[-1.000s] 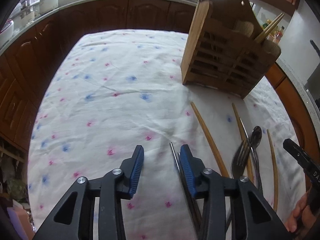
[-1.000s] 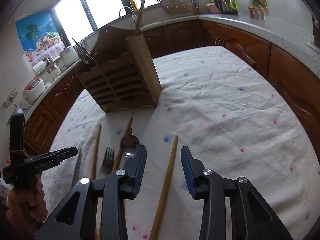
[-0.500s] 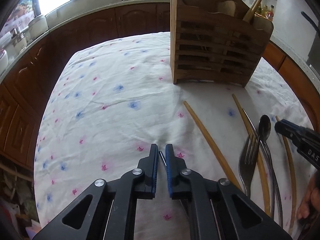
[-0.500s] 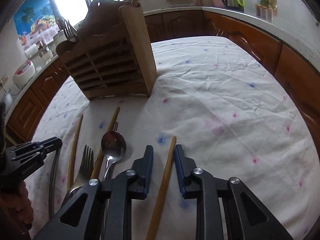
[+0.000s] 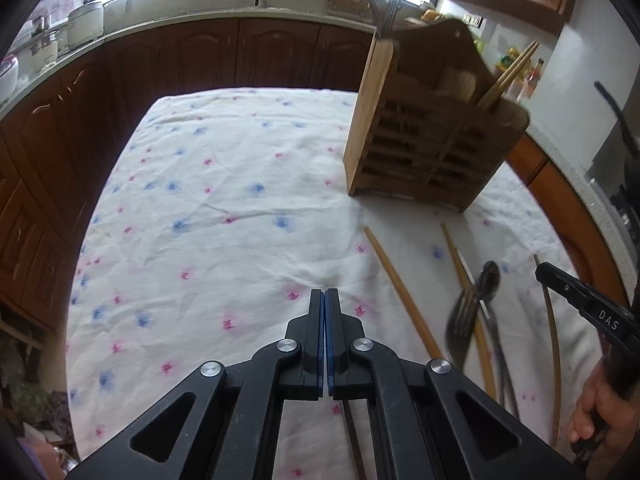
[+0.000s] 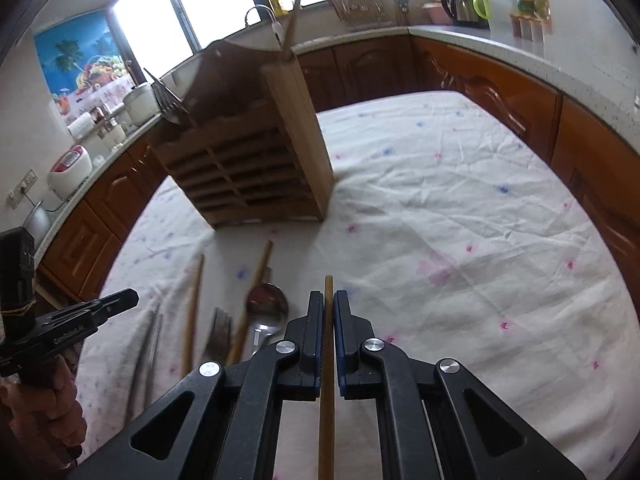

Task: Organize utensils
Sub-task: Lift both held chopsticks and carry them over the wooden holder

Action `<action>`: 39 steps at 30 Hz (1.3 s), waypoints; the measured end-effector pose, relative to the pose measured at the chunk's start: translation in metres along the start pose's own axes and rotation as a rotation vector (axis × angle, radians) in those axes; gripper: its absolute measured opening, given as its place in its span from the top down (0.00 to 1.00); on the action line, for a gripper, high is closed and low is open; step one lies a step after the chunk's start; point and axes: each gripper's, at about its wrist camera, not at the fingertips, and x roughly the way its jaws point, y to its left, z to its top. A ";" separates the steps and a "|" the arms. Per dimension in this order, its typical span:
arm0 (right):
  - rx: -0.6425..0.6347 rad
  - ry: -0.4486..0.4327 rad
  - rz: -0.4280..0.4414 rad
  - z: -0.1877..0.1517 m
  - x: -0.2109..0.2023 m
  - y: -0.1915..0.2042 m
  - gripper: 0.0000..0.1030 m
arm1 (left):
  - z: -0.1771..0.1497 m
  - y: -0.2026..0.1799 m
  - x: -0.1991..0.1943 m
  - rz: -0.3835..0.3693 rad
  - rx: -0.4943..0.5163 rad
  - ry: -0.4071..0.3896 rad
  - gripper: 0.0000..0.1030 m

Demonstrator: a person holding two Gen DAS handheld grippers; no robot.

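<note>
My left gripper (image 5: pixel 324 294) is fully shut above the cloth; a thin metal rod (image 5: pixel 354 440) runs back beneath its jaws, and I cannot tell whether it is clamped. My right gripper (image 6: pixel 328 296) is shut on a wooden chopstick (image 6: pixel 327 380), whose tip pokes out just past the pads. The wooden utensil rack (image 5: pixel 432 152) stands ahead and shows in the right wrist view (image 6: pixel 248 160), with forks and chopsticks in its top. A fork (image 5: pixel 462 328), a spoon (image 5: pixel 490 280) and wooden chopsticks (image 5: pixel 404 292) lie on the floral tablecloth (image 5: pixel 224 220).
Brown kitchen cabinets (image 5: pixel 240 56) and a countertop ring the table. A rice cooker (image 6: pixel 68 168) and pots stand on the left counter, a kettle (image 6: pixel 464 4) at the far right. The tablecloth edge drops off at the left.
Both grippers went from open to shut, the right one closing on the wooden chopstick, the left over the thin metal rod. Both views have pulled back and up from the table.
</note>
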 end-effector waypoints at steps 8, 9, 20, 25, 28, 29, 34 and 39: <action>-0.017 -0.038 0.032 0.003 -0.018 0.015 0.95 | -0.005 0.003 -0.005 -0.015 0.001 0.070 0.98; -0.018 -0.040 0.036 0.003 -0.019 0.016 0.95 | -0.006 0.002 -0.001 -0.009 0.007 0.072 0.97; -0.012 -0.048 0.034 -0.004 -0.028 0.011 0.95 | -0.007 -0.008 0.022 0.003 0.021 0.115 0.87; -0.003 -0.056 0.034 -0.003 -0.029 0.009 0.95 | -0.009 -0.014 0.027 0.041 0.065 0.119 0.87; -0.001 -0.057 0.038 -0.003 -0.029 0.009 0.95 | -0.006 -0.020 0.033 0.069 0.100 0.120 0.87; 0.000 -0.056 0.038 -0.003 -0.029 0.008 0.95 | -0.005 -0.022 0.034 0.074 0.110 0.119 0.87; 0.012 -0.050 0.044 -0.004 -0.027 0.007 0.95 | -0.003 -0.032 0.041 0.113 0.183 0.096 0.96; 0.007 -0.059 0.048 -0.002 -0.031 0.009 0.95 | -0.008 -0.028 0.028 0.083 0.137 0.068 0.98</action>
